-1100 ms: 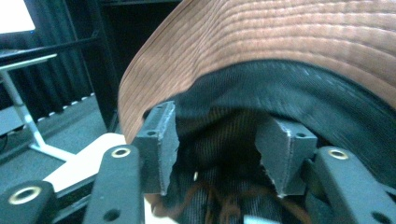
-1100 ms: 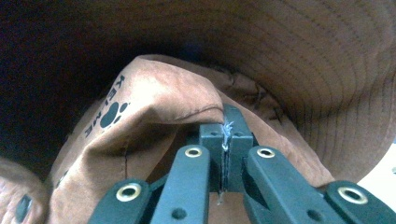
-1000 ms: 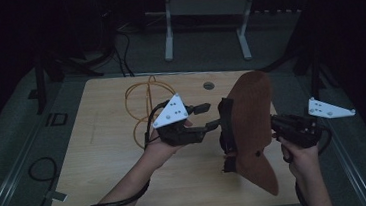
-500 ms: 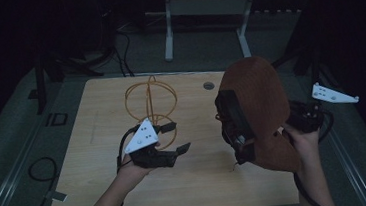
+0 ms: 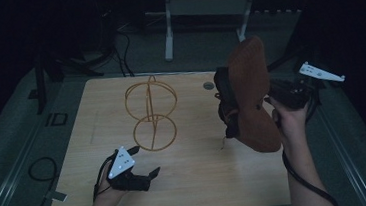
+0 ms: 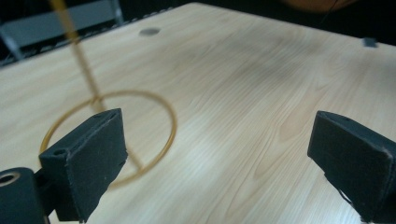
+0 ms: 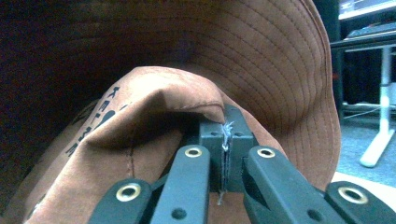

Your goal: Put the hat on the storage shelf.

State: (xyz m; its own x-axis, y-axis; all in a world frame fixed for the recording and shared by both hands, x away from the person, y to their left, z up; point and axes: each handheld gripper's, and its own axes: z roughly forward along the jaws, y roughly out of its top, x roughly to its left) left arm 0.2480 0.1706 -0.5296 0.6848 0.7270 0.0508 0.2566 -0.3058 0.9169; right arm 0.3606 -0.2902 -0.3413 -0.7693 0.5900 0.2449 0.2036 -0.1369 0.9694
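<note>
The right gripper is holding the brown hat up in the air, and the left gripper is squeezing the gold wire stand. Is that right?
Not quite. The right gripper does hold the brown hat up, but the left gripper isn't squeezing the gold wire stand. The left gripper view shows its jaws wide apart with nothing between them, the stand beyond them.

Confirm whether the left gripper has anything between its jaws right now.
No. In the left gripper view the left gripper has its jaws wide apart with just bare wooden table between them, the wire stand lying beyond.
</note>
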